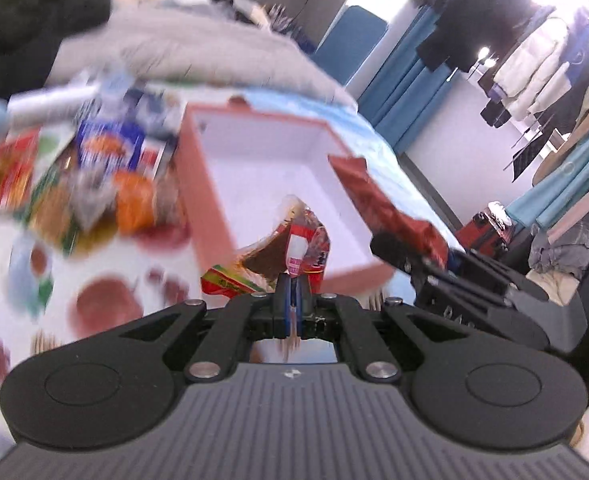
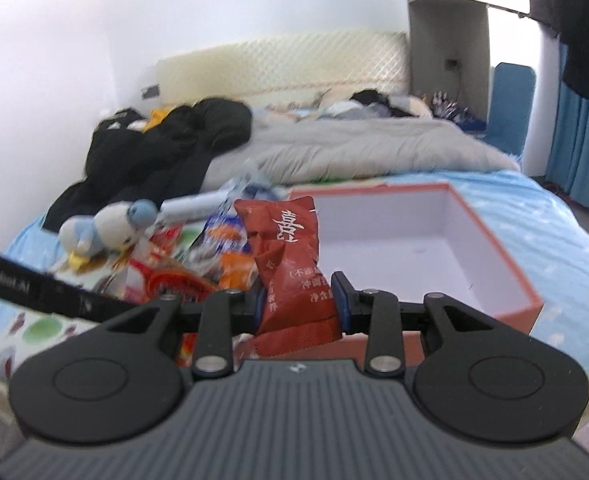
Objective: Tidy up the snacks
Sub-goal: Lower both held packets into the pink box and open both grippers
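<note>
Two hand-held grippers are raised above a bed, each carrying a snack packet, with an open box just beyond them

Nearest, in the left wrist view, the left gripper (image 1: 290,294) has its jaws pressed together on the thin edge of a small clear snack packet (image 1: 294,240) with red and yellow print. The packet stands up from the jaws, its long axis pointing away towards the box

In the right wrist view, the right gripper (image 2: 297,300) has its jaws part-way apart and clamped on the two sides of a dark red packet (image 2: 290,264) printed with white characters. This packet also stands upright, gripped low on its body, its top pointing up and away

Just beyond both packets lies the orange box (image 2: 490,232), lidless, its white inside empty as far as can be seen. From the right gripper it sits ahead and to the right, near corner just past the jaws. From the left gripper it lies straight ahead, near wall just behind the clear packet; the red packet hangs over its right side. Both hands seem about equally close, the right perhaps slightly further over it

To the left of the box, a heap of loose snacks (image 2: 198,256) lies on a patterned cloth, with a small plush duck (image 2: 102,228) at its far left

Furthest away are a grey duvet (image 2: 354,144) and dark clothes (image 2: 166,140)
</note>
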The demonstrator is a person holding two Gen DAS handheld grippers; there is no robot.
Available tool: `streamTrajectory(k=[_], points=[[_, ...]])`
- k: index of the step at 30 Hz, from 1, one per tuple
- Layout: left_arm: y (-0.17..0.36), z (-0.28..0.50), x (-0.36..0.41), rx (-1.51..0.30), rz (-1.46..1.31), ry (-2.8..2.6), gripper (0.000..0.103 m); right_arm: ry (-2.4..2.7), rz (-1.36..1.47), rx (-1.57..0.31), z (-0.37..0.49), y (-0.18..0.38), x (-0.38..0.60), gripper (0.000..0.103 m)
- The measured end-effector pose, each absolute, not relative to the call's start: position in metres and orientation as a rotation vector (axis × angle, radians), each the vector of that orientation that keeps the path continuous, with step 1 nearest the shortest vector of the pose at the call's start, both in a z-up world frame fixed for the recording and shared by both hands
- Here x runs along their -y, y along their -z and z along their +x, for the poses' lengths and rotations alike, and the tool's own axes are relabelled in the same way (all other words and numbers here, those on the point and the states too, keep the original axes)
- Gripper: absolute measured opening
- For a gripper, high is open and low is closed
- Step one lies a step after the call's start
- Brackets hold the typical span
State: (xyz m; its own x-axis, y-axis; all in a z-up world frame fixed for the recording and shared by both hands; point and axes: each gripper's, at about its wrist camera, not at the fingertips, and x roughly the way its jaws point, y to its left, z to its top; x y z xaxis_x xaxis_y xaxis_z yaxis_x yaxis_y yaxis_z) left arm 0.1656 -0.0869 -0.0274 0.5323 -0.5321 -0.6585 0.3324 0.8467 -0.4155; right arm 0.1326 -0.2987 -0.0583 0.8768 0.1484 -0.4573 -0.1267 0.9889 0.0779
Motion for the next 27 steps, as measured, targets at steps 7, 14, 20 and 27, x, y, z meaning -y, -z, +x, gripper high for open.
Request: streamTrajectory(k=[7, 14, 20, 27], points=[[0.016, 0.241, 0.150, -0.827, -0.150, 0.506, 0.002, -0.067, 0.086, -0.483, 0.182, 0.049, 0.336, 0.036], [0.056, 0.308, 0.208, -0.908, -0.054, 0.444, 0.003, 0.029, 0.129, -0.605, 0.246, 0.075, 0.373, 0.036], [0.101, 0.346, 0.235, -1.018, -0.014, 0.390, 0.003, 0.065, 0.177, -0.758, 0.286, 0.121, 0.400, 0.036], [0.126, 0.357, 0.238, -1.079, -0.014, 0.360, 0.004, 0.047, 0.207, -0.834, 0.293, 0.141, 0.404, 0.037]])
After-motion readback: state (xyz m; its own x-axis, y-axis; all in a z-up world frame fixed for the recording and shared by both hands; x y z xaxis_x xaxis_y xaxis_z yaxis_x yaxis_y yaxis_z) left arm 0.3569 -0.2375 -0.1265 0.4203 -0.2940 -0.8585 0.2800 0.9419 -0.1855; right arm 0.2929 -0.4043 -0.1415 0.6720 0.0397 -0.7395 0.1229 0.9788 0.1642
